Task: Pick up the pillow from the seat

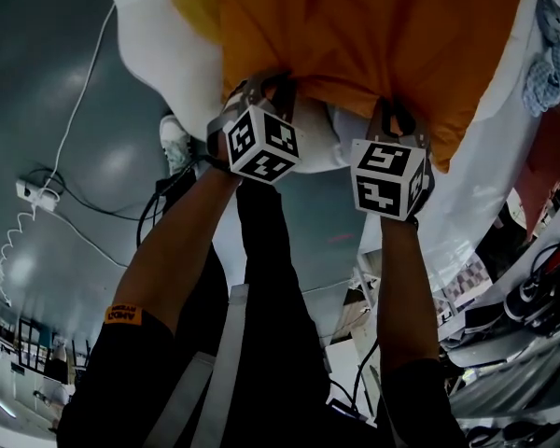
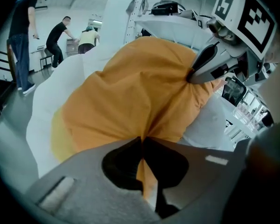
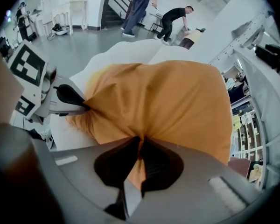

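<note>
**Q:** What is the state of each set of jaws?

**A:** The left gripper (image 1: pixel 259 90) has its jaws closed on a pinched fold of the orange pillow (image 1: pixel 355 35). The fabric runs between the jaws in the left gripper view. The right gripper (image 1: pixel 393 112) is clamped on a second fold in the same way.

**Q:** Where is the pillow?

**A:** It lies on the white seat (image 1: pixel 159 49), which shows around its far edges. The views do not show whether it has lifted clear of the seat.

**Q:** Why are there two grips set apart along the near edge?

**A:** The pillow is soft and bulky, and held at one point it would probably sag and swing. Two separate holds should spread the load and keep it level.

**Q:** Why do the jaws pinch the cover and not span the body?

**A:** The pillow is far thicker than the jaws could reach around. A gathered fold gives them something thin enough to clamp.

**Q:** What does the next step require?

**A:** Both grippers should probably rise together at an even rate, so that neither fold slips out.
</note>
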### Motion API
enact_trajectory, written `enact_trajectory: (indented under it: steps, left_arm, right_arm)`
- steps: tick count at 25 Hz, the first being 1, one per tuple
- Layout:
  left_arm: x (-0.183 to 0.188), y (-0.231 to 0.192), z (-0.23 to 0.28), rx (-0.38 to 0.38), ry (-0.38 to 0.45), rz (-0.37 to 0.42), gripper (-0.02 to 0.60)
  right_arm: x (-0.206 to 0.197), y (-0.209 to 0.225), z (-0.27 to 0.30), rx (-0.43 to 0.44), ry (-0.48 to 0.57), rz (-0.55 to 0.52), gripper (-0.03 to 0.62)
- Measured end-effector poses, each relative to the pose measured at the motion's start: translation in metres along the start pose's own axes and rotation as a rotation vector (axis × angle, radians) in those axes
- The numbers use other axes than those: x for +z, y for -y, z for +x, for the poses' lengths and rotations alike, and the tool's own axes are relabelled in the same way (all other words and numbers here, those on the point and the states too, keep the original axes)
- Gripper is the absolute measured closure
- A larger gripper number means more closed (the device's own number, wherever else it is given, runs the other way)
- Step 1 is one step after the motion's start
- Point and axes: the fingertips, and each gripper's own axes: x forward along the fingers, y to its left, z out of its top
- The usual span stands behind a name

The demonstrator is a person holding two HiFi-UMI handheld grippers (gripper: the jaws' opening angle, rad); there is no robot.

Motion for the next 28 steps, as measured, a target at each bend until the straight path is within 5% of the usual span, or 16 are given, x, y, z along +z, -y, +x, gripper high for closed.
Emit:
enact_trajectory:
  steps: [8, 19, 28]
  left_arm:
    - [0.028, -0.011, -0.045, 0.018, 0.033, -0.09, 0.577]
    - [0.086, -0.041, -0.168, 0.091, 0.127, -0.219, 0.577]
    - [0.141, -0.057, -0.283, 0.173, 0.152, -0.131, 0.578]
  right_arm:
    - [0.029, 0.005, -0.046, 0.034, 0.088, 0.069, 0.586]
    - [0.103, 0.012, -0.156, 0.067, 0.254, 0.14, 0.586]
    - [0.125, 0.003, -0.246, 0.113, 0.325, 0.266, 0.586]
